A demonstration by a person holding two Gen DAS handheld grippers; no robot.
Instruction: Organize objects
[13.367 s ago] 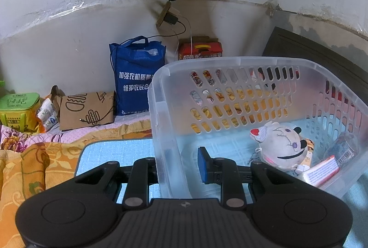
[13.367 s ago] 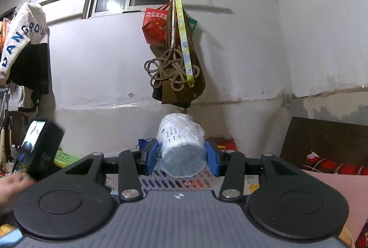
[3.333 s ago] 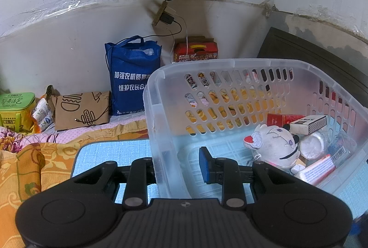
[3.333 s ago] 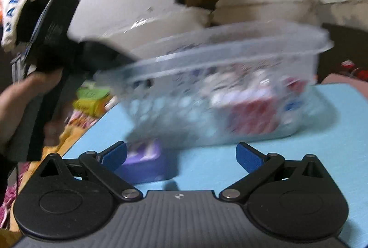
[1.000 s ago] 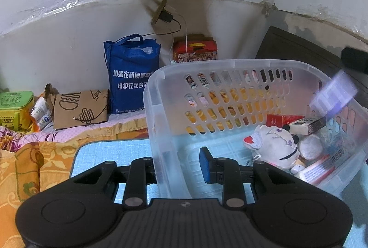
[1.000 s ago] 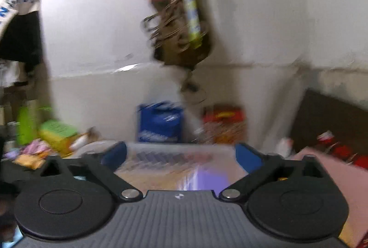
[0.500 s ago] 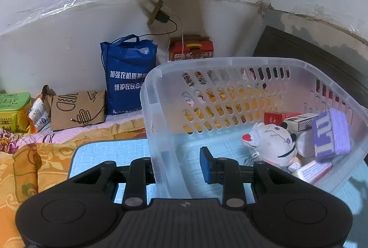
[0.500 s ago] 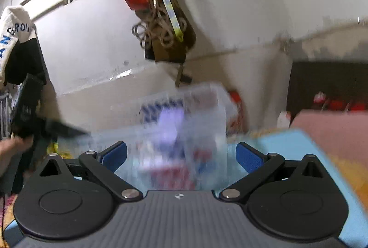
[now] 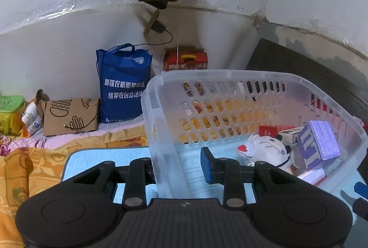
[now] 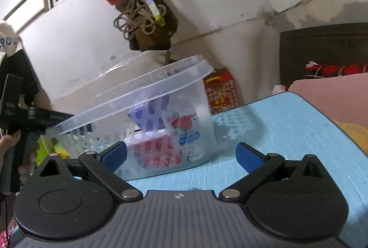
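A clear plastic basket (image 9: 230, 74) stands on a light blue mat (image 9: 92, 156). My left gripper (image 9: 179, 167) is shut on the basket's near wall, one finger inside and one outside. Inside lie a white plush toy (image 9: 266, 151), a purple box (image 9: 319, 144), a red box (image 9: 271, 130) and other small packs. My right gripper (image 10: 181, 156) is open and empty, low over the mat, just in front of the basket (image 10: 138, 91). The purple box (image 10: 147, 109) shows through the basket's wall.
A blue tote bag (image 9: 124, 86), a brown paper bag (image 9: 69, 119) and a red carton (image 9: 184, 61) stand by the wall. An orange floral blanket (image 9: 23, 167) lies left of the mat. A dark headboard (image 10: 322, 52) is at the right.
The purple box has dropped from my right gripper into the basket and settled against its right side. My right gripper has moved down and back to the mat, open. The left gripper keeps holding the basket.
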